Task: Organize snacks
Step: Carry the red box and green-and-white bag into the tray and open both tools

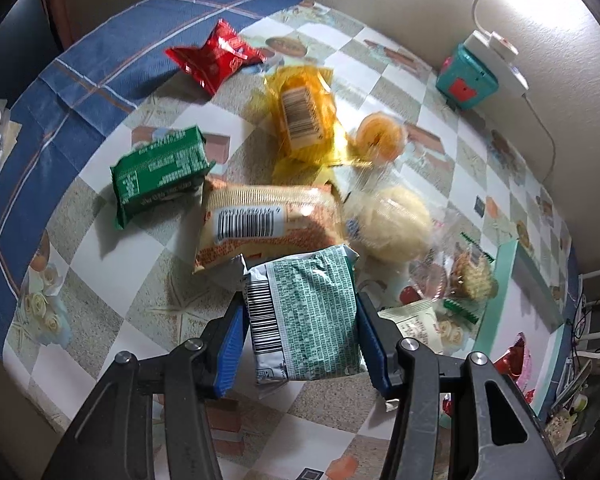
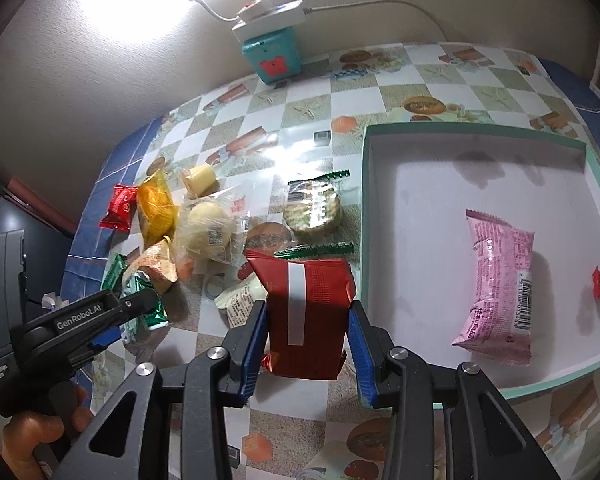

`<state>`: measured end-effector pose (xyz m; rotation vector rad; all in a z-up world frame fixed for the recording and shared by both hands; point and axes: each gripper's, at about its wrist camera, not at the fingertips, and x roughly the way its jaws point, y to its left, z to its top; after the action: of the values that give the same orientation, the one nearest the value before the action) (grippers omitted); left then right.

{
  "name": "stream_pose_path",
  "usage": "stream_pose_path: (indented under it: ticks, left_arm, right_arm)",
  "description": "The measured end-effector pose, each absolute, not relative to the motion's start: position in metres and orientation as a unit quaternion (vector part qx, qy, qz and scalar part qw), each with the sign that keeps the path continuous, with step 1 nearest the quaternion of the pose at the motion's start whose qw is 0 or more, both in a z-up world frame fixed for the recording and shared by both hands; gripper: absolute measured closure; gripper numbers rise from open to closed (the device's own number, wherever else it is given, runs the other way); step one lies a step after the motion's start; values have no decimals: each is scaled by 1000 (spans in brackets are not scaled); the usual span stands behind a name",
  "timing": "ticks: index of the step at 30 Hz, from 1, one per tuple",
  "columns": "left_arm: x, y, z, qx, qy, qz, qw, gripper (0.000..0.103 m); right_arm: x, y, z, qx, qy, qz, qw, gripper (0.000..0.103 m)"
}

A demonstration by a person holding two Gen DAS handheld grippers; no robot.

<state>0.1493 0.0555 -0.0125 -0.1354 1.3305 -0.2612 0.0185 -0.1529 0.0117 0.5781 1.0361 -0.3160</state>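
Checkered oilcloth [image 2: 300,120] over a blue cloth [image 1: 100,56] covers the table, lit by a small lamp [image 2: 260,12] on a teal box [image 2: 272,58] against the wall. A green-and-white packet [image 1: 308,312] is pinched between the blue pads of the left gripper [image 1: 300,340], just above the oilcloth. Beyond it, a pile is seen: an orange pack [image 1: 260,220], a green pack [image 1: 160,172], a yellow bag [image 1: 304,116], a bun [image 1: 392,224] and a red pouch [image 1: 216,54]. A red packet [image 2: 308,312] is clamped upright by the right gripper [image 2: 308,344], just beside the tray [image 2: 366,200]. Inside the tray a pink pack [image 2: 500,284] and a small red candy [image 2: 599,282] are lying well apart.
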Motion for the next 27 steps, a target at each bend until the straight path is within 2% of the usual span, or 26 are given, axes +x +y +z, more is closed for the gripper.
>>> stream_pose_path:
  ticks: [13,27]
  left_arm:
    - [135,19,31,-49,571,-165,803,49]
    - [101,-107,65,41,518,-256,815,49]
  right_arm:
    - [-3,-187,38,283,453,-183,826,61]
    - [-55,-280,46,334,421,-274,798,61]
